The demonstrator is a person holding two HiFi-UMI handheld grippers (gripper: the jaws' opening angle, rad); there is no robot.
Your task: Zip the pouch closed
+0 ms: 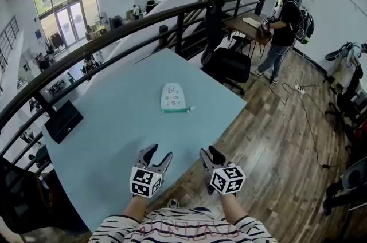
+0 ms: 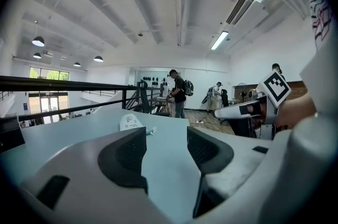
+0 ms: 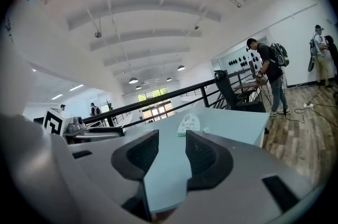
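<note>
Pouch: a white pouch (image 1: 172,97) with small printed marks lies flat near the middle of the worktop, well apart from both claws. It touches neither of them.
Pouch edge: a teal strip (image 1: 175,110) runs along the end nearest the claws, and a small teal tab (image 1: 191,109) sticks out at its right corner. From here I cannot tell how far the zip is done up.
Left claw: the left claw (image 1: 159,153) hangs over the near part of the worktop. Its jaws stand apart with only bare worktop between them, and the pouch (image 2: 130,122) shows far beyond its left jaw.
Right claw: the right claw (image 1: 210,153) sits at the near right edge of the worktop, just beside the left one. Its jaws are spread and hold nothing. The pouch (image 3: 188,124) lies far ahead, in line with the gap.
Worktop: the worktop (image 1: 109,121) is pale blue, with one corner pointing towards the wooden floor (image 1: 287,144).
Surroundings: a dark railing (image 1: 114,35) curves past the far side of the worktop. A black chair (image 1: 229,64) stands off its far corner.
Person: someone with a backpack (image 1: 284,18) stands at a desk (image 1: 246,25) further back on the floor.
Wearer: striped sleeves (image 1: 114,230) show at the bottom edge behind the claws.
</note>
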